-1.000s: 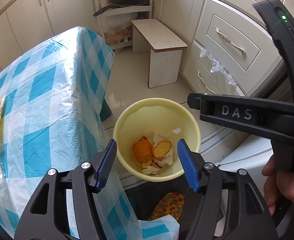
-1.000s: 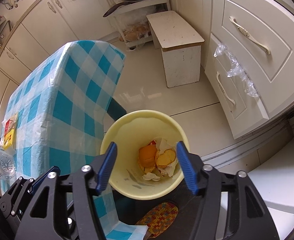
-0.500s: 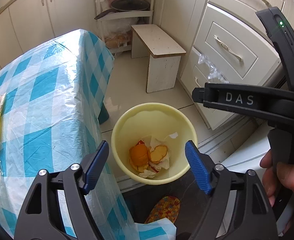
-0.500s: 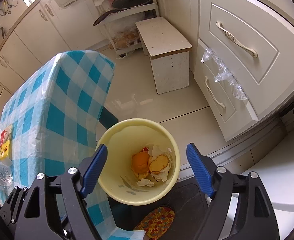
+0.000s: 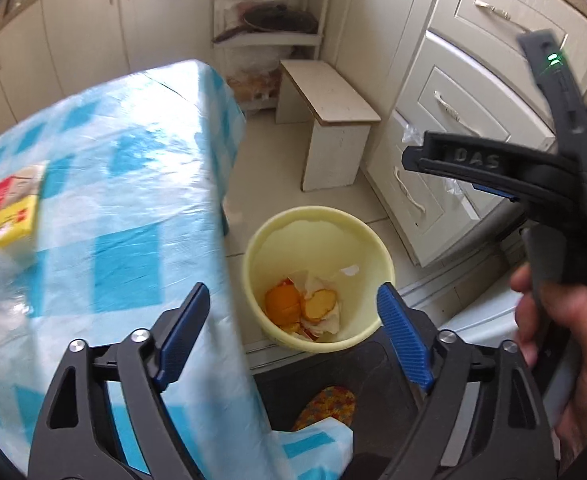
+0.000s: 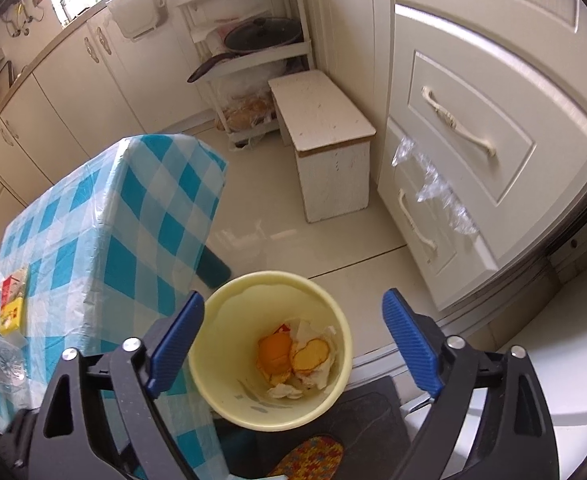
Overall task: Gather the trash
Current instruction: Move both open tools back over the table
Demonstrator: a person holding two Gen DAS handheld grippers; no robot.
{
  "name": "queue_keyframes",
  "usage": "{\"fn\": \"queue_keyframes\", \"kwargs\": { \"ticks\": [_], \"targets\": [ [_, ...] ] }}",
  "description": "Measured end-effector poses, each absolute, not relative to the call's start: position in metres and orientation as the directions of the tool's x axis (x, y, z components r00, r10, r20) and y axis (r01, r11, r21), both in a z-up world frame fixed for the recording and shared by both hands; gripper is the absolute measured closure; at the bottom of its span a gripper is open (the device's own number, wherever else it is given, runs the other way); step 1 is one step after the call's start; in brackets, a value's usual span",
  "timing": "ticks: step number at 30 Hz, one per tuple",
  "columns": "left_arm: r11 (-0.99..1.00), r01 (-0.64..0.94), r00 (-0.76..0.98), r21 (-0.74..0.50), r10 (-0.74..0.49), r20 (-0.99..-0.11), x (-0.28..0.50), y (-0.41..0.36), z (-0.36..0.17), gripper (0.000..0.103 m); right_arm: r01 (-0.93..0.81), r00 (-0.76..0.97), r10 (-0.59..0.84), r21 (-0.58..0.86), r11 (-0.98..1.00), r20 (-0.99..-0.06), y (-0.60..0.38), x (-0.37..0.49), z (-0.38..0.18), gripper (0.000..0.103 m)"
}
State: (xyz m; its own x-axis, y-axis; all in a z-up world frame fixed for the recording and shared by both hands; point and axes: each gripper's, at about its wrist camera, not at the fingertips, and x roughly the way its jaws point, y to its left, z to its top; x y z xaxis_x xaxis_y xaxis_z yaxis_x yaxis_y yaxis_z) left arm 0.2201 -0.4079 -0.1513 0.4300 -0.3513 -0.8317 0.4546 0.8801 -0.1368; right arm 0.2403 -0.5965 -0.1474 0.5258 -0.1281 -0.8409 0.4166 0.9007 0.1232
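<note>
A pale yellow bin [image 5: 319, 216] stands on the floor beside the table. It holds orange peel [image 5: 281, 300] and crumpled paper [image 5: 325, 312]. My left gripper [image 5: 293, 292] hangs above the bin and the table's edge; its jaws are opening, with nothing between the blue pads. My right gripper [image 6: 294, 298] hovers over the same bin [image 6: 269, 280], its jaws also opening and empty. The peel [image 6: 275, 356] lies far below them. In the left wrist view a hand [image 5: 565, 320] holds the right gripper's handle at the right edge.
A table with a blue-and-white checked cloth [image 6: 113, 220] stands left of the bin and carries a yellow-red packet [image 5: 9, 208]. A white stool [image 6: 325, 128], cream drawers [image 6: 473, 120] and a rack with pans [image 6: 253, 36] stand beyond. A colourful knitted piece [image 5: 325, 404] lies on the dark mat below.
Both grippers' jaws have spread much wider. The left wrist view has swung toward the table, so the bin now sits further right in it. Both grippers have risen a little.
</note>
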Motion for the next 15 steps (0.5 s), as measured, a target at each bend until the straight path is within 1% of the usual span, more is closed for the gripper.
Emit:
{"fn": "queue_keyframes", "kwargs": {
  "ticks": [3,9,15],
  "targets": [
    [0.884,0.444,0.455,-0.145,-0.362,-0.814,0.214,-0.391,-0.139,0.019,0.42,0.529,-0.161,0.092,0.903,-0.833,-0.593,0.24,-0.143,0.012],
    [0.889,0.45,0.515,-0.087,-0.338,-0.788,0.2,-0.346,-0.12,0.019,0.404,0.556,-0.273,-0.031,0.914,-0.785,-0.572,0.238,-0.124,0.008],
    [0.911,0.404,0.546,-0.085,-0.315,-0.776,0.195,-0.281,-0.113,0.019,0.354,0.618,-0.285,-0.064,0.933,-0.733,-0.547,0.237,-0.106,0.008]
  ]
}}
